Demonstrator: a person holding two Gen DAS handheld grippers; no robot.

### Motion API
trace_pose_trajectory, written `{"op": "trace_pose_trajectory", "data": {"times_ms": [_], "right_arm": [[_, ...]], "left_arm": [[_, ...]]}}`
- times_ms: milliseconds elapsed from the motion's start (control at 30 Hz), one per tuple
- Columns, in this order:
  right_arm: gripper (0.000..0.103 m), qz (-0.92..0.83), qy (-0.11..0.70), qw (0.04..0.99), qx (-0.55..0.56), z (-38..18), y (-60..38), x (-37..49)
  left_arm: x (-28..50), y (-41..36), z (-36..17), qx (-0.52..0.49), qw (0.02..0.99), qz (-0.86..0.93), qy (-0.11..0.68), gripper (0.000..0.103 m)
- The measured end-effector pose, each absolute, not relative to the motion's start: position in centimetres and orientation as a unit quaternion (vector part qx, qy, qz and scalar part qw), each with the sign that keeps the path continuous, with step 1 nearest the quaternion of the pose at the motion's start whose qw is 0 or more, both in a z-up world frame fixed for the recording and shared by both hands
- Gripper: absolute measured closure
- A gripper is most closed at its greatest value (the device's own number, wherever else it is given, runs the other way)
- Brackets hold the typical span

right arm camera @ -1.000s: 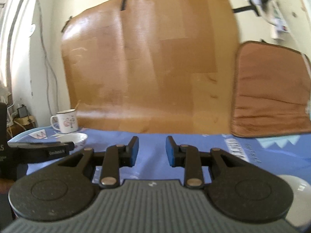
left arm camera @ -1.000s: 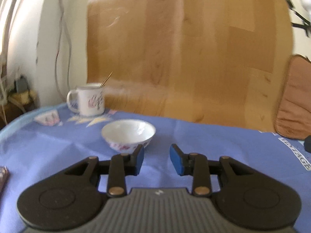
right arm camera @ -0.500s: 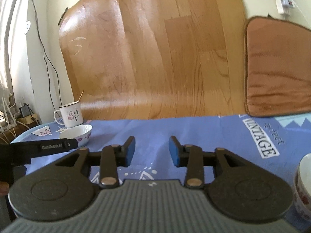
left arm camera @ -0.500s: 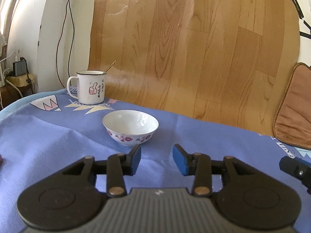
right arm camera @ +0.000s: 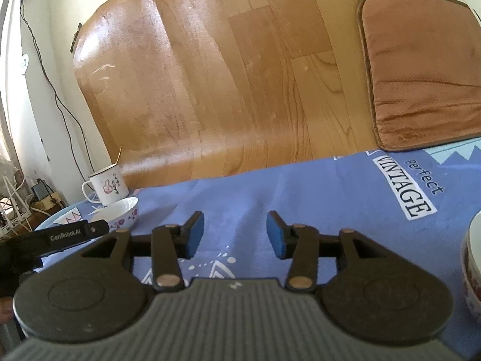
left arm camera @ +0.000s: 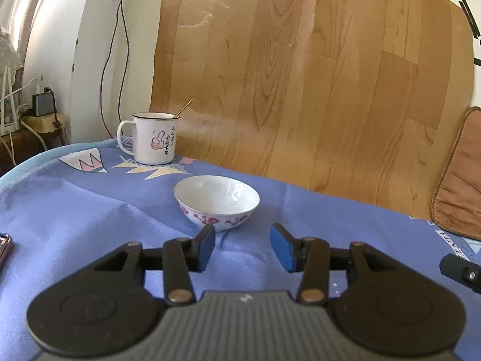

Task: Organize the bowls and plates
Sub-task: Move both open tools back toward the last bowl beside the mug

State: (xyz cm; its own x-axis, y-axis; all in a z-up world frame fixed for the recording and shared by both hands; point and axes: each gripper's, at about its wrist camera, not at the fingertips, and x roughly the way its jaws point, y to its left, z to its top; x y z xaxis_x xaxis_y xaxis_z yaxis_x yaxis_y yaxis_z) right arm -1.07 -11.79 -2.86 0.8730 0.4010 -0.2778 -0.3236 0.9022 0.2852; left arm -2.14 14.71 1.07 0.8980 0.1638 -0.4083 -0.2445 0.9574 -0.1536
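My L gripper: jaws part-spread, just been opening, nothing btwn pads, over the blue cloth on the desk. Floral bowl sits just ahead at 12, upright, empty, not touched. Mug w/ thin stick beyond it at 11. My R gripper: also been opening, empty. Second bowl at its 3, cut by frame edge. Wood-grain sheet at back.
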Motion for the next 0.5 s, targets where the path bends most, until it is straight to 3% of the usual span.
{"op": "trace_pose_trajectory", "data": {"times_ms": [500], "right_arm": [[0.053, 0.192, 0.169, 0.958, 0.130, -2.95, -12.02, -1.14]], "left_arm": [[-1.91, 14.70, 0.98, -0.097, 0.968, 0.109, 0.203, 0.060]]}}
